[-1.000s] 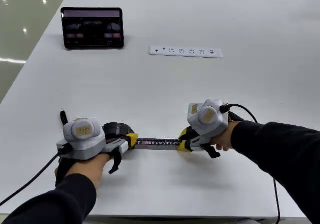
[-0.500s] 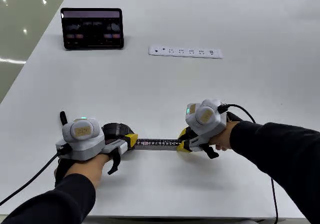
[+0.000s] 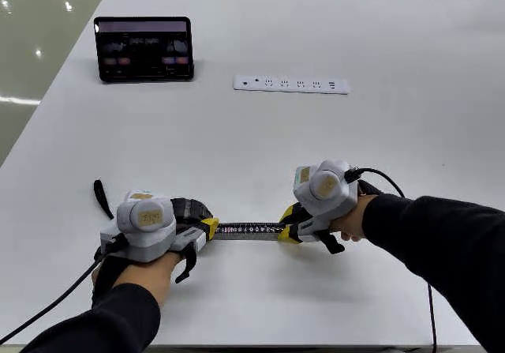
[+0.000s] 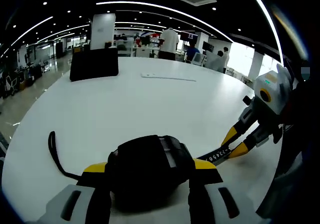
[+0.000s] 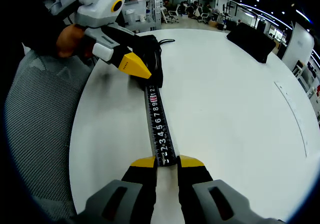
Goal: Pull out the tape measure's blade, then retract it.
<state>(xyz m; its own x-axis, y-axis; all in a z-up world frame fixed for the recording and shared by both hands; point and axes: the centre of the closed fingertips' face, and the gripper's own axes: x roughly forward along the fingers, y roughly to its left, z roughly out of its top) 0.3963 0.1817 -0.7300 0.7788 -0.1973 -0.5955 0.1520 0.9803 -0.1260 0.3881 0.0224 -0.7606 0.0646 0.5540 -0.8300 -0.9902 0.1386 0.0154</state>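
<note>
The black tape measure case (image 3: 189,209) lies near the table's front edge, and my left gripper (image 3: 207,228) is shut on it; in the left gripper view the case (image 4: 150,164) sits between the yellow-tipped jaws. A short length of blade (image 3: 248,229) runs right from the case to my right gripper (image 3: 286,228), which is shut on the blade's end. In the right gripper view the numbered blade (image 5: 159,129) stretches from the jaws back to the case (image 5: 150,58). A black wrist strap (image 3: 101,197) trails left of the case.
A dark tablet (image 3: 144,47) stands at the far left of the white table (image 3: 260,148). A white power strip (image 3: 290,84) lies at the middle far side. Cables (image 3: 47,290) hang off the front edge. People and desks show in the background of the left gripper view.
My left gripper with the case has shifted right, toward the right gripper, so the exposed blade is shorter. The right gripper has barely moved.
</note>
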